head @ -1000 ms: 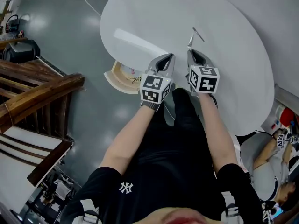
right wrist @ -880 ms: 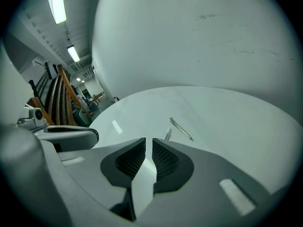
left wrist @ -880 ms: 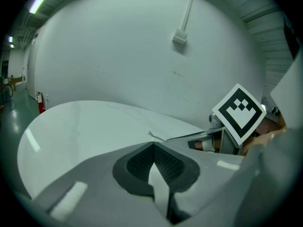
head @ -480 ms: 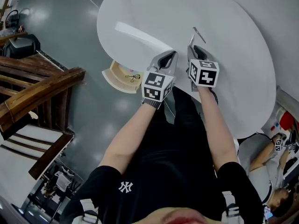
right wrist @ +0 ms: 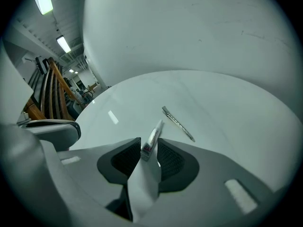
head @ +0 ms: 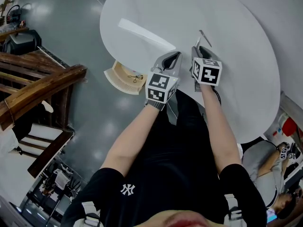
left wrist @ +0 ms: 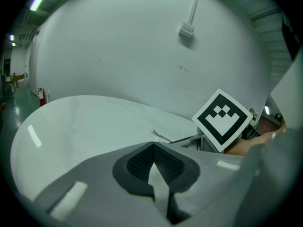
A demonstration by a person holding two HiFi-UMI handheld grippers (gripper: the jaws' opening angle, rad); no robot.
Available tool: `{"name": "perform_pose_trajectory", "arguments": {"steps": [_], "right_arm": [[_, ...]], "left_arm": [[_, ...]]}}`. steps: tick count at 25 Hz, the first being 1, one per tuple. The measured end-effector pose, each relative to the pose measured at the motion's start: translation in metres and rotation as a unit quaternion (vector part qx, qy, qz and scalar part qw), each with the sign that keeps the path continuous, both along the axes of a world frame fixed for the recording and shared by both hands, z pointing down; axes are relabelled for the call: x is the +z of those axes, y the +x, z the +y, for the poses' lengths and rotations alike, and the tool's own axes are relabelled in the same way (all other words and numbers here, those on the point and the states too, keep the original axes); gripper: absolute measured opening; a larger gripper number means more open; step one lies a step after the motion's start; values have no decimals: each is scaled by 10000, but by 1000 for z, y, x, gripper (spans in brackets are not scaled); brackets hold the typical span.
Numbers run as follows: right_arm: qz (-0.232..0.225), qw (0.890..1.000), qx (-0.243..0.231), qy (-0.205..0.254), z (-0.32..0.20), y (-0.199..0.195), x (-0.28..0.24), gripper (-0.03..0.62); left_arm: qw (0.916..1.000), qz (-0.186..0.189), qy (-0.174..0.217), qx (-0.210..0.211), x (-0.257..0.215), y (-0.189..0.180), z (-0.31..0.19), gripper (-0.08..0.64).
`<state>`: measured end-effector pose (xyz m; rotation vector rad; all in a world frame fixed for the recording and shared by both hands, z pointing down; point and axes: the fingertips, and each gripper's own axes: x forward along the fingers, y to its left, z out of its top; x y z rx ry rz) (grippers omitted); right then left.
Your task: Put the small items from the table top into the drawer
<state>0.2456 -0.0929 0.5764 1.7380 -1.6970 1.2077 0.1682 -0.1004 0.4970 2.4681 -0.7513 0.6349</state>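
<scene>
Tube [right wrist: 153,137] between right gripper [right wrist: 148,149] jaws, just opened.

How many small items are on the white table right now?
2. A small tube lies between the right tongs, whose jaws have just been opening. A metal hair clip lies just beyond it. Others may be hidden behind the tongs.

Your right tongs [right wrist: 149,148], matt grey plastic with rough black pads [right wrist: 124,162], have just opened their jaws, a glossy plastic tube [right wrist: 152,138] between them. Just beyond lies a shiny metal clip [right wrist: 178,123] on the smooth, glossy white table [right wrist: 227,108]. Left of your left tongs [head: 175,56], the drawer [head: 113,77] looks like pale wood.
</scene>
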Motion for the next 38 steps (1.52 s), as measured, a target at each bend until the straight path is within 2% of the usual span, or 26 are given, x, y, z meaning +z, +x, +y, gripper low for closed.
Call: {"name": "perform_pose_trajectory", "arguments": {"steps": [4,11,21,27,38], "right_arm": [[118,9999,-25,-79,-4,1,1,135],[622,9973,-203,-335,-5,2,5,81],[386,9992,-61,-77,2,-6,-3,63],[116,9993,-220,271,2,-38,-26,61],[-104,9966,-570,584,13,-106,-51,61]], "left_arm": [[10000,-4,-23,-46,0,-3,-3,8],[9999,22,-14,-122,-1,-11,-6,8],[9998,84,20,-178,-3,-25,0,8],[9994,125,69,-328,-8,-47,6,8],[9979,224,103,-606,-18,-96,23,8]]}}
